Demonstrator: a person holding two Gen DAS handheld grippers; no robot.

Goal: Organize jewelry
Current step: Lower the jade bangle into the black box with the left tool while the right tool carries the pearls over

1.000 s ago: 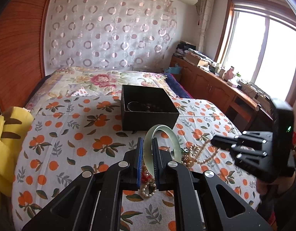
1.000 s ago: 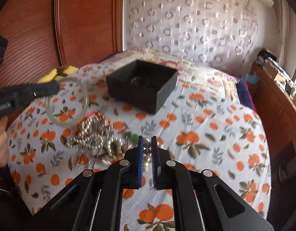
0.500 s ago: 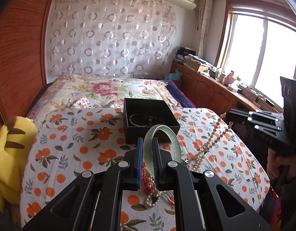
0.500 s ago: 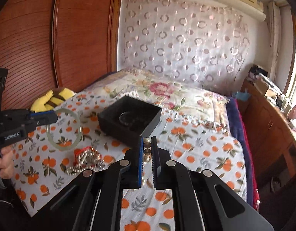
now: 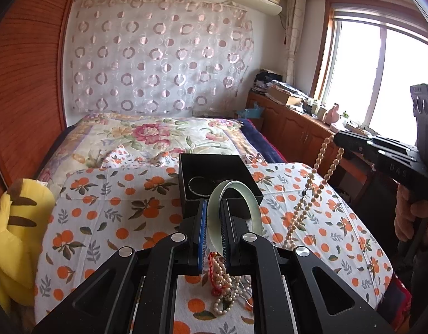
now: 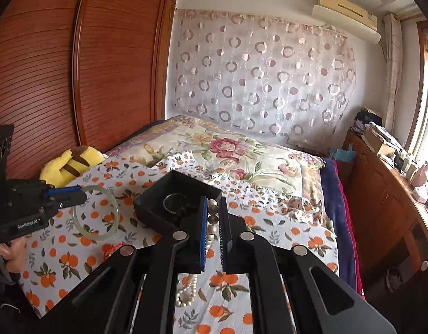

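My left gripper [image 5: 212, 211] is shut on a pale green bangle [image 5: 252, 203], held above the bed in front of the open black box [image 5: 214, 164]. The bangle [image 6: 95, 213] and left gripper [image 6: 80, 194] also show in the right wrist view. My right gripper [image 6: 213, 211] is shut on a pearl necklace [image 6: 212, 220] that hangs down from it; in the left wrist view the necklace [image 5: 311, 189] dangles from the right gripper [image 5: 337, 140], its lower end on the bedspread. The box [image 6: 177, 194] holds a thin bracelet. A heap of pearl and red beads [image 5: 225, 281] lies below my left gripper.
The bed has an orange-print spread [image 5: 116, 211]. A yellow plush toy [image 5: 16, 222] lies at its left edge. A wooden wardrobe [image 6: 74, 83] stands on the left, and a wooden cabinet [image 5: 294, 130] with clutter under the window on the right.
Both grippers have risen above the bed. The right gripper lifted the pearl necklace out of the heap, so it now hangs free. The left gripper keeps the bangle.
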